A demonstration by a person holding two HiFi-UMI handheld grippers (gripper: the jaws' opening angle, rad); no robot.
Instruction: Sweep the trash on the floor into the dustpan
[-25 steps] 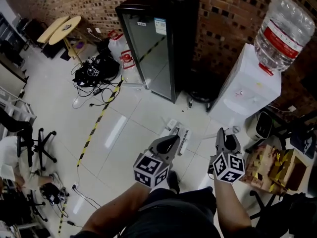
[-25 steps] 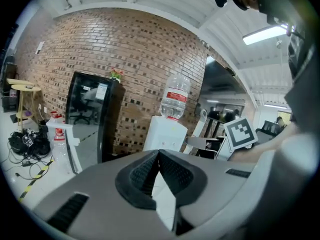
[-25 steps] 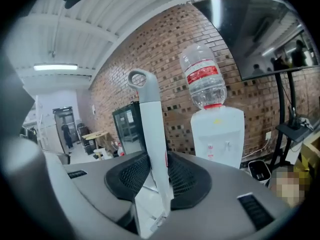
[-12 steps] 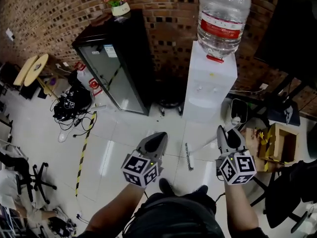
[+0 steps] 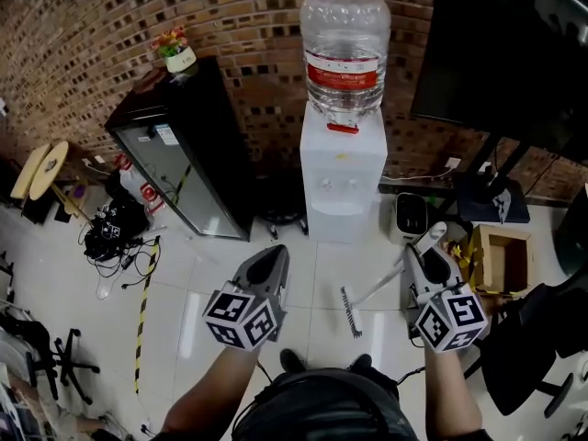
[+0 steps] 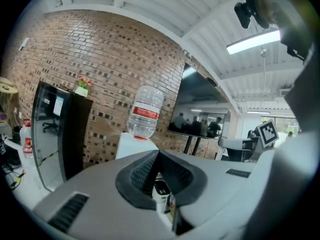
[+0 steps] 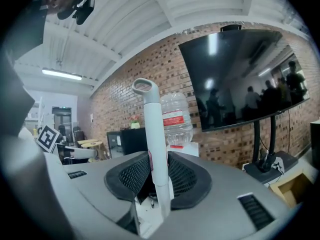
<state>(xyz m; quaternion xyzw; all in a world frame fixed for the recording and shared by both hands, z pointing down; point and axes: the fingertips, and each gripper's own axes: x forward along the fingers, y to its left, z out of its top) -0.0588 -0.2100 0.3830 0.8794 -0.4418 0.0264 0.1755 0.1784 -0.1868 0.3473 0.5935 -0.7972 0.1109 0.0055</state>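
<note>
The broom rests with its narrow brush head on the white tiled floor, just ahead of the person's dark shoes and between the two grippers, and its thin white handle slants up to the right into the right gripper. In the right gripper view the ribbed black pads are clamped on that handle from both sides, and the shaft runs on past the jaws to a looped end. The left gripper is held level over the floor to the left of the brush head. Its pads meet at the tips with nothing between them. Straight ahead against the brick wall stands a white water dispenser with a large clear bottle upside down on top. To its left is a black glass-door fridge with a small pot of flowers on it. To the right of the dispenser a big dark screen stands on a floor stand. Beside the right gripper, on the floor, lie an open cardboard box and a white and dark object that I cannot identify. A tangle of black cables and a strip of yellow-and-black tape lie on the tiles well off to the left.
</note>
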